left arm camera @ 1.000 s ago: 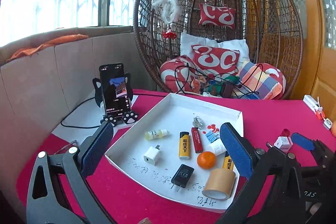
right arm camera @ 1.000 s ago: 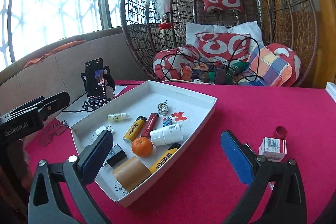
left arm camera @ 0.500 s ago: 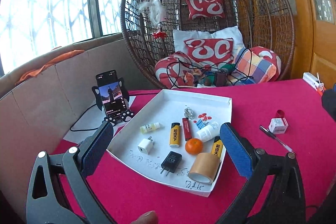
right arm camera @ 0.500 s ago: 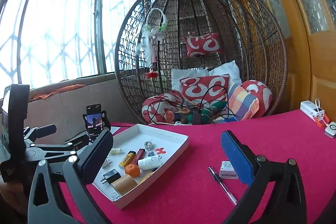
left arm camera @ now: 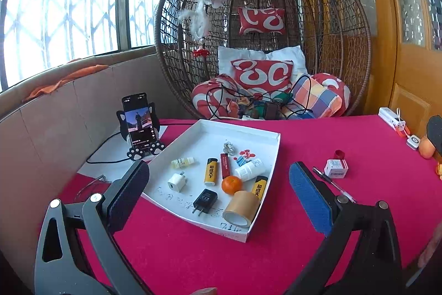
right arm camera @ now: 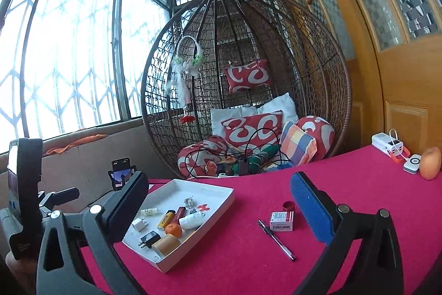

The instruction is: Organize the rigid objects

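A white tray (left arm camera: 272, 145) (right arm camera: 221, 208) on the red tablecloth holds lighters, two chargers, a small orange (left arm camera: 231, 184), a white bottle and a tape roll (left arm camera: 242, 208). A black pen (right arm camera: 276, 239) (left arm camera: 333, 183), a small red-and-white box (right arm camera: 281, 221) (left arm camera: 335, 168) and a red ring (right arm camera: 288, 205) lie on the cloth right of the tray. My left gripper (left arm camera: 218, 196) is open and empty, held above the tray's near end. My right gripper (right arm camera: 219, 209) is open and empty, held high and back from the table.
A phone on a stand (left arm camera: 139, 125) stands left of the tray with its cable. A wicker hanging chair (left arm camera: 262, 32) with cushions is behind the table. A power bank (right arm camera: 386, 144), a small white device (right arm camera: 411, 163) and a peach (right arm camera: 429, 162) sit at the far right.
Both grippers have pulled back and risen away from the tray. The right wrist view now takes in the pen, the box and the far right of the table.
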The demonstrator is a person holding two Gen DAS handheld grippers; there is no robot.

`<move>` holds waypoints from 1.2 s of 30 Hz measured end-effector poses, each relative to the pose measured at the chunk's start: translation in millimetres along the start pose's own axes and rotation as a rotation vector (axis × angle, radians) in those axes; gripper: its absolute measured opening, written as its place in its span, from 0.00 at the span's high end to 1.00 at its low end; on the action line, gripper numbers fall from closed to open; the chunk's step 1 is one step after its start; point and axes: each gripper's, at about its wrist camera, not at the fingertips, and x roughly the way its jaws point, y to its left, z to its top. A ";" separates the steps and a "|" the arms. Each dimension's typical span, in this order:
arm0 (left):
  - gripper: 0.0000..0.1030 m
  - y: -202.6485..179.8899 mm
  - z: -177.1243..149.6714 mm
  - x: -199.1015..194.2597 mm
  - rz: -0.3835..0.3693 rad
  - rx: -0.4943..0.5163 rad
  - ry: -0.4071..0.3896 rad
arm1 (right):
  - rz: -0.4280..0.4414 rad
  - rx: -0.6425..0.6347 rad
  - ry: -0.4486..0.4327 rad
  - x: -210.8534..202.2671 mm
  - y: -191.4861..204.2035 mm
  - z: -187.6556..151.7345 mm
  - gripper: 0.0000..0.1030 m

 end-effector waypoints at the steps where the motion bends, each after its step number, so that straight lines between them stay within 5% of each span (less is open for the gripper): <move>1: 0.01 -0.5 -1.2 -2.4 -0.001 0.000 -0.001 | -0.009 -0.003 -0.014 -6.1 0.9 1.1 0.00; 14: 0.01 2.0 -6.7 -41.9 -0.011 0.000 -0.034 | -0.093 0.052 -0.076 -48.1 5.9 2.1 0.00; 36: 0.01 2.0 -14.6 -31.8 -0.033 -0.007 0.027 | -0.091 0.063 -0.001 -39.5 4.3 -7.4 0.00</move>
